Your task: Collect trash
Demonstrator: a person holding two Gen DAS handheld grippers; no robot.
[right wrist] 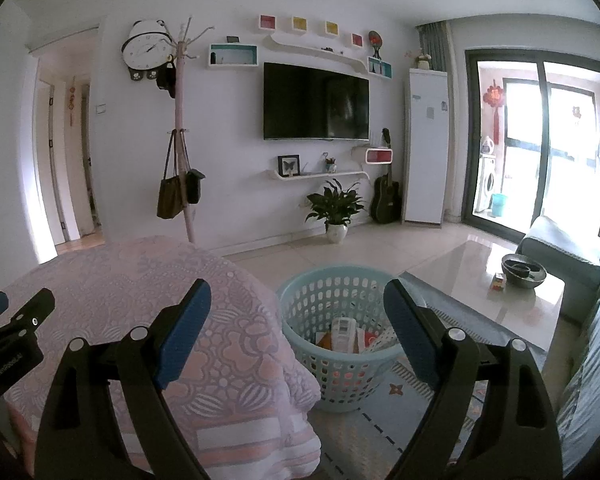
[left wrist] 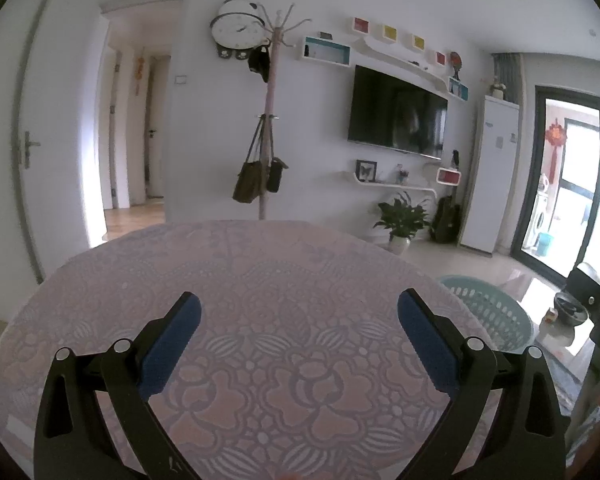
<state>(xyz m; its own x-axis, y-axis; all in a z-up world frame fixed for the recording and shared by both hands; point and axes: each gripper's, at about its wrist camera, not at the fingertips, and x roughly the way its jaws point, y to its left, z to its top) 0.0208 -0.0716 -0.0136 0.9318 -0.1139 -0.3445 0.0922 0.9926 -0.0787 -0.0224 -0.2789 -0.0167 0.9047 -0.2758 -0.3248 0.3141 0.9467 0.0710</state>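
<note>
The left wrist view shows the left tongs spread wide with nothing between the blue pads. They hang over a bench covered by a pink cloth with flower shapes. To the right, past the edge of the bench, part of a pale green basket peeks out on the floor.

In the right wrist view the right tongs are wide too, and they hold nothing. They hang over the right edge of the bench, with the basket seen between the two fingers. The basket stands on a rug, just beside the bench. The trash lies inside the basket: a white thing and some paper bits in orange and red. What each bit is, I cannot tell. At the far left of this view, the tip of the left tongs shows over the bench.

Farther right is a shiny low table with a dark bowl on it, and a grey sofa behind.

Farther back, a potted plant and a guitar sit by the wall. A coat stand holds bags. A TV and a panda clock hang on the wall.
</note>
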